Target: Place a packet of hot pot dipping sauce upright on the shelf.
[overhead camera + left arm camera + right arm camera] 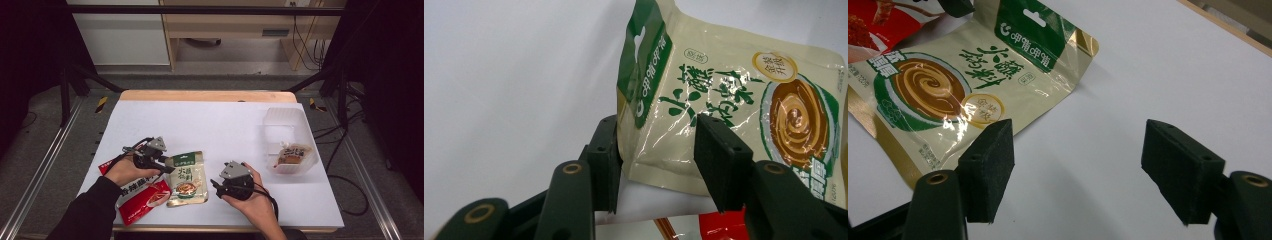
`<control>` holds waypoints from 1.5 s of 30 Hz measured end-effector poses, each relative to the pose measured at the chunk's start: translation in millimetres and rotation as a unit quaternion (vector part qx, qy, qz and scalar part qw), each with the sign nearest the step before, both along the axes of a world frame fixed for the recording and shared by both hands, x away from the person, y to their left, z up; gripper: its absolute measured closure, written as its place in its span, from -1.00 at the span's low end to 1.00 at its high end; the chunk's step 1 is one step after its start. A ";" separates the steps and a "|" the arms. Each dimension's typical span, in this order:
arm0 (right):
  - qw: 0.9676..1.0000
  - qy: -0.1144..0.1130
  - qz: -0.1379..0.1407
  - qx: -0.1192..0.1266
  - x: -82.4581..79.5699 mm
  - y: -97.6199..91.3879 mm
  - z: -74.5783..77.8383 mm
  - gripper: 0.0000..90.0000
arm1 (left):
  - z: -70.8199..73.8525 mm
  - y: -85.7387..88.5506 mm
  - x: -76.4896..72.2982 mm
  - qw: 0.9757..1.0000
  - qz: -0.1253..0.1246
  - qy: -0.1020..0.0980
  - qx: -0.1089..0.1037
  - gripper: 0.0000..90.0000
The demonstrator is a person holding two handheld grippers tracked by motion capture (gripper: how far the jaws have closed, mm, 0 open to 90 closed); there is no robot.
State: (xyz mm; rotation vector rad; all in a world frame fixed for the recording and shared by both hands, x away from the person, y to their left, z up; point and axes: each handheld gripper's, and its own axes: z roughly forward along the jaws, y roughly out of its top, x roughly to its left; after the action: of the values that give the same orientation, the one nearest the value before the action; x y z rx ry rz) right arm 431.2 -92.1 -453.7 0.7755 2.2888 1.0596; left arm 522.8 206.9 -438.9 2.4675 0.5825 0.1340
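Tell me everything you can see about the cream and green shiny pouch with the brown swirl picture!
The cream and green glossy plastic pouch lies flat on the white table. It has a green top band with a hanger hole, green writing, a gold round badge and a picture of brown swirled sauce. Its skin is crinkly and reflects light. One edge overlaps the red plastic packet. The left gripper straddles its top corner with one of its black fingers over the pouch's face; whether they pinch it I cannot tell.
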 end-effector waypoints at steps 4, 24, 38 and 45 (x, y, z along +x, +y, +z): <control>1.000 0.002 0.000 0.001 0.4 -0.2 -0.4 -0.34 | -3.6 -2.6 1.5 1.000 0.003 -0.005 0.004 0.24; 1.000 0.001 0.002 -0.009 0.5 0.2 -1.6 -0.36 | -7.6 -5.5 4.7 0.999 0.024 -0.026 0.021 0.93; 1.000 0.003 -0.001 -0.012 1.2 -0.5 -2.0 -0.40 | 16.9 -6.3 -2.0 0.998 0.017 -0.050 0.015 1.00; 1.000 0.004 -0.008 -0.013 2.4 -0.6 -0.9 -0.50 | 42.3 -13.3 -6.0 0.997 -0.005 -0.071 0.011 1.00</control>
State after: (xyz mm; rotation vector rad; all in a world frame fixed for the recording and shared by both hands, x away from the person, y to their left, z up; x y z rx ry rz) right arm 433.6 -92.7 -454.6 0.7872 2.2938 1.0198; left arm 516.7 193.5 -396.6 2.4562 0.5107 0.3114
